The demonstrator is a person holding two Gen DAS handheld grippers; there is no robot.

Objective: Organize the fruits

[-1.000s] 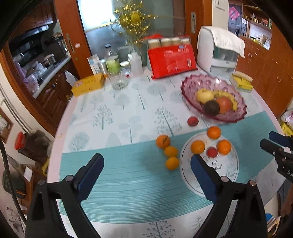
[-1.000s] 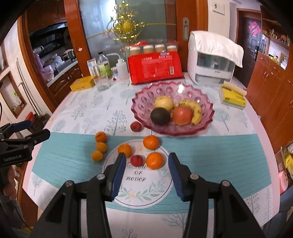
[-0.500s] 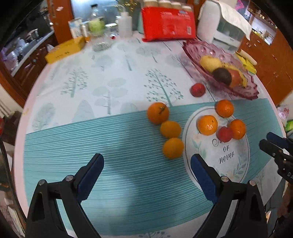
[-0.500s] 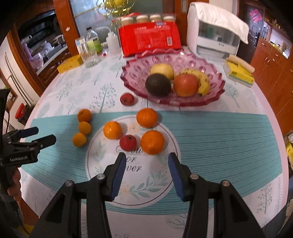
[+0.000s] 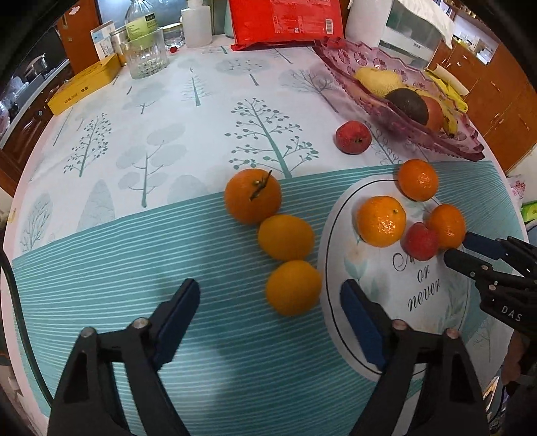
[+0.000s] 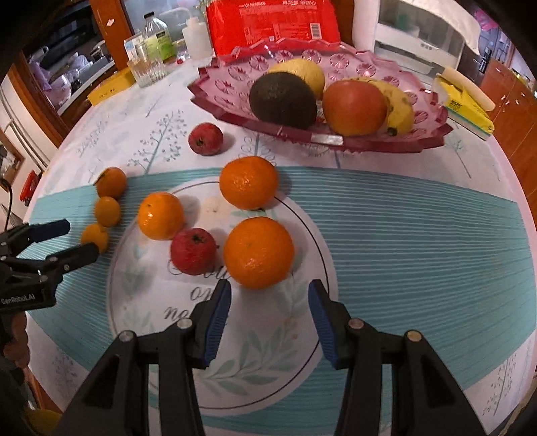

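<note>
Three small oranges lie in a row on the teal cloth; the nearest one [image 5: 293, 287] sits between the tips of my left gripper [image 5: 270, 292], closer to the right finger. Those jaws are closing, and the pads do not touch the orange. On the white round mat [image 6: 268, 352] lie three bigger oranges and a red fruit [image 6: 193, 251]. My right gripper [image 6: 269, 288] is open just short of the nearest big orange [image 6: 258, 252]. A second red fruit [image 6: 205, 139] lies on the cloth before the pink glass bowl [image 6: 335, 139].
The bowl holds an avocado [image 6: 283, 100], a red apple [image 6: 354, 108], a banana and a yellow fruit. At the back stand a red packet [image 5: 285, 23], a glass [image 5: 144, 57], bottles and a yellow box [image 5: 84, 89]. A yellow pack [image 6: 466, 104] lies right.
Both grippers have come down close to the table and the fruit looms larger. The left jaws have narrowed around the nearest small orange. The right jaws keep the same gap.
</note>
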